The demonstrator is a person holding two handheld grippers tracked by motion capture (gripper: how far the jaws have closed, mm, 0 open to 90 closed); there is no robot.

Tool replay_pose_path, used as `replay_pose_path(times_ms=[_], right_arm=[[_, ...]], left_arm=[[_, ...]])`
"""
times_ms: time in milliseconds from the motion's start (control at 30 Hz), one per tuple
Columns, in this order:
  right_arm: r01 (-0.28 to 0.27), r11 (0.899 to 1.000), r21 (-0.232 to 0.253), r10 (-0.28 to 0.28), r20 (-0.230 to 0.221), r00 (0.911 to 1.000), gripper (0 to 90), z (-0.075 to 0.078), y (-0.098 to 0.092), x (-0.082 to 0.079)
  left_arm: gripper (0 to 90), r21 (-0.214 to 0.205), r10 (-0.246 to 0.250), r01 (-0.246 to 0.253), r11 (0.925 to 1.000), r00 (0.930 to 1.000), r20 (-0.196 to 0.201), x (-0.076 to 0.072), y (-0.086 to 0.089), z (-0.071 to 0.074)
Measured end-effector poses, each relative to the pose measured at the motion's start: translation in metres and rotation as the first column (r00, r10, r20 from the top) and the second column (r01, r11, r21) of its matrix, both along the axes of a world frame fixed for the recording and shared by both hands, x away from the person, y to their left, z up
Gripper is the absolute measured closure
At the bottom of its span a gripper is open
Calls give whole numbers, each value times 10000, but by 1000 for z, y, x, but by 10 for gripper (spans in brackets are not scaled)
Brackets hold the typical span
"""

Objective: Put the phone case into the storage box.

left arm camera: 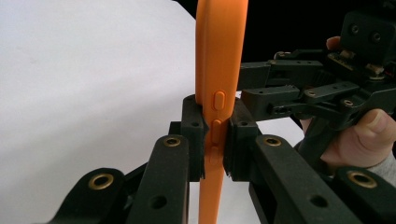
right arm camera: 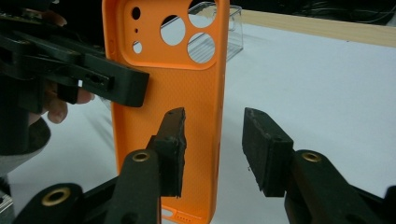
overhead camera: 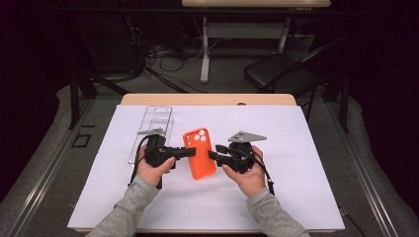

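You held the orange silicone phone case [overhead camera: 199, 153] upright above the white mat [overhead camera: 296, 163], left gripper [left arm camera: 215, 135] clamped on its button edge. Your right gripper [right arm camera: 212, 144] stood apart astride the opposite edge, apparently untouching. Next: regrip there.

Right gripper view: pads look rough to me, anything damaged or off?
Yes. The right gripper's pads have chipped, ragged edges. They stand open astride the edge of the orange phone case, not pressing it. The case looks intact; the left gripper clamps it.
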State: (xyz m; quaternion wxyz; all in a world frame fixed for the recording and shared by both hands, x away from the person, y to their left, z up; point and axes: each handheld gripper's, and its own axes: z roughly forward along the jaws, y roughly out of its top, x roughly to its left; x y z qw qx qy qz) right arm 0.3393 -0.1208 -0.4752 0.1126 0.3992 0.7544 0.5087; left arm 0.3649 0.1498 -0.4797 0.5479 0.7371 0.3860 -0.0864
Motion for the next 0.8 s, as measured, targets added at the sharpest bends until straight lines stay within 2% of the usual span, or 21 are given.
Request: replay_pose_path(times_ms=[367, 433, 667, 800], right_arm=[[-500, 9978, 431, 503, -63, 9987, 593, 12, -12, -1], [-559, 9976, 409, 563, -77, 9984, 565, 14, -13, -1], [-851, 9952, 478, 859, -142, 9962, 563, 20, -18, -1], [-1269, 9906, 504, 1275, -99, 9918, 546, 24, -21, -3]], left_arm=[[811, 55, -483, 482, 9988, 9985, 244, -1, 4, 8], [811, 84, -497, 495, 9987, 9983, 300, -1, 5, 9], [811, 194, -685, 676, 9975, 9964, 494, -2, 7, 12], [812, 247, -835, 820, 9963, 9940, 705, -4, 8, 16]])
